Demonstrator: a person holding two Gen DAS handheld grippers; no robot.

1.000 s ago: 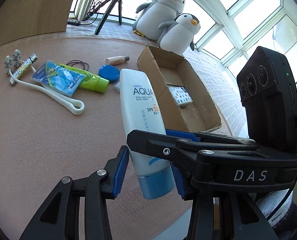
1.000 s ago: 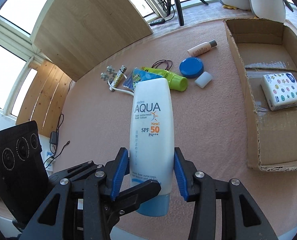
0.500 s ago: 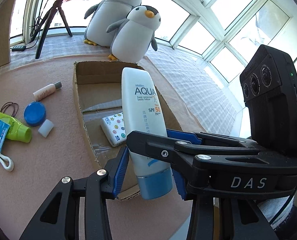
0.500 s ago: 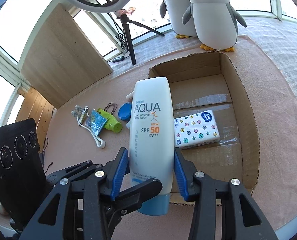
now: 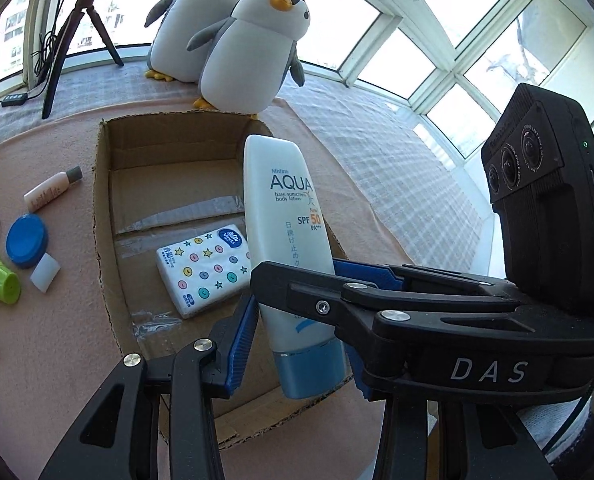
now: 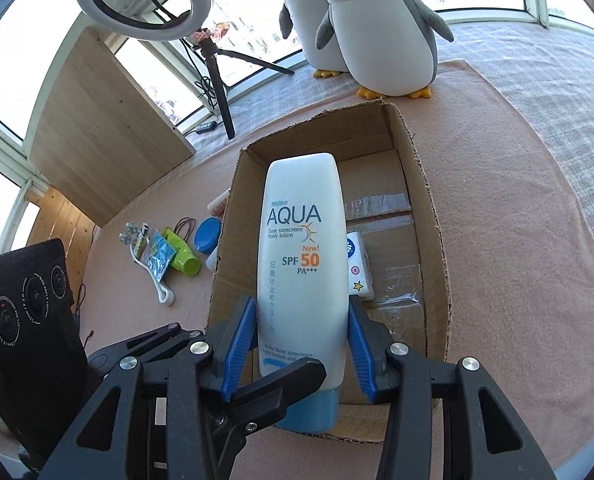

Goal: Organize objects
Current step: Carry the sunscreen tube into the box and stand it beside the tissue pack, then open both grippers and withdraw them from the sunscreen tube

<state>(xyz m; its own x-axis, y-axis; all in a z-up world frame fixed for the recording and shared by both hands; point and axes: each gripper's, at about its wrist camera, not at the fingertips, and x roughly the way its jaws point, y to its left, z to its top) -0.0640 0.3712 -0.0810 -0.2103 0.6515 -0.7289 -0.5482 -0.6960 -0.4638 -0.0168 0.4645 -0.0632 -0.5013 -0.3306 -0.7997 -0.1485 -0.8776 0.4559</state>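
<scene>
Sunscreen tube (image 6: pixel 302 264), cap toward the cameras, hangs over the open cardboard box (image 6: pixel 431 216), held low on its body by both grippers, the right gripper (image 6: pixel 302 354) and left gripper (image 5: pixel 297 340) fingers each closed on its sides, above a tissue pack (image 5: pixel 205 268) lying inside.

Both wrist cameras sit close behind their own claws and look forward and down over the near edge of the cardboard box (image 5: pixel 105 216) toward the far windows. The left view faces slightly rightward, with the box left of centre; the right view meets the box (image 6: pixel 429 216) head-on. They share the sunscreen tube (image 5: pixel 289 240) (image 6: pixel 301 256) close up, the box, the two plush penguins (image 5: pixel 253 52) (image 6: pixel 377 36) and the tripod (image 5: pixel 77 32) (image 6: pixel 217 80).
</scene>
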